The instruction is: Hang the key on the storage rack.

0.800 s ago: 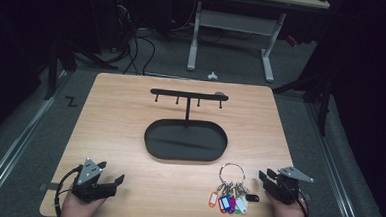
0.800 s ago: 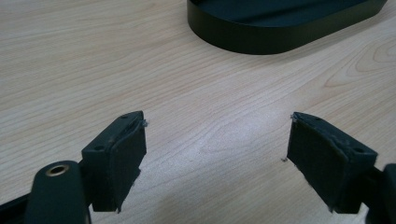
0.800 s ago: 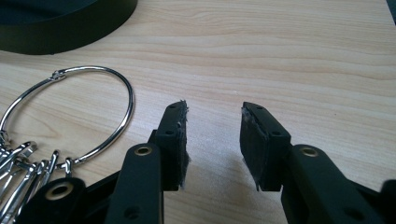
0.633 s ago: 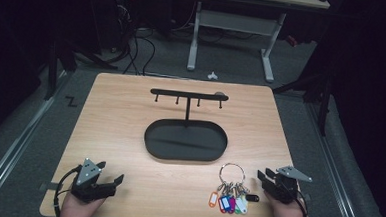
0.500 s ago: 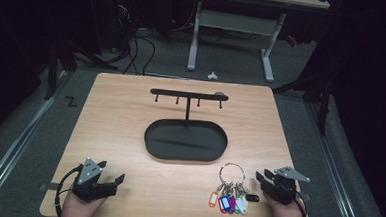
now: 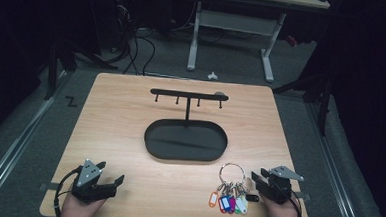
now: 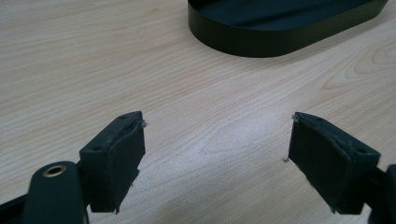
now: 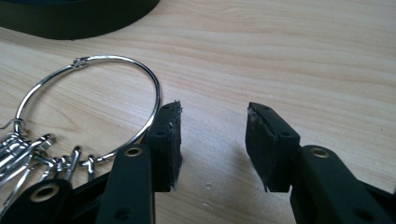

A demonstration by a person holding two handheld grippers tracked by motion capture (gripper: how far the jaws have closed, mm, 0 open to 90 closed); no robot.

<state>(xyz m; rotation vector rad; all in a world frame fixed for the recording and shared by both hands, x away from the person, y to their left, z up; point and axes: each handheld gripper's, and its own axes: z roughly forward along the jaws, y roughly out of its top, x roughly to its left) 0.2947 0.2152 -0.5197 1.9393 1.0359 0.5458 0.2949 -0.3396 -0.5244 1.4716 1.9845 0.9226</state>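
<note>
Nearest to me, my left gripper (image 6: pixel 108 183) rests low over the pale wood-grain table (image 6: pixel 120 114) at its front left corner, its two black jaws spread wide with bare board between them; in the left gripper view the rubbery pads (image 7: pixel 126 154) look matte and slightly frayed at their edges. At the front right, my right gripper (image 6: pixel 257 181) lies just beside the bunch of keys on a large polished steel ring (image 6: pixel 231 174), its jaws part open and gripping nothing. In the right gripper view the thin, round wire ring (image 8: pixel 116 88) curves close along the outer side of my left-hand jaw, though I cannot tell if they touch, and small silver clips (image 8: pixel 42 149) hang from it. Coloured plastic key tags (image 6: pixel 228 203), orange, blue, pink, green and white, fan out toward the table's front edge. Beyond, in the middle of the board, sits the black oval metal tray (image 6: pixel 154 139), smooth with a low upright wall. From it rises a slim black post carrying a straight horizontal bar with small hooks (image 6: pixel 186 94).
</note>
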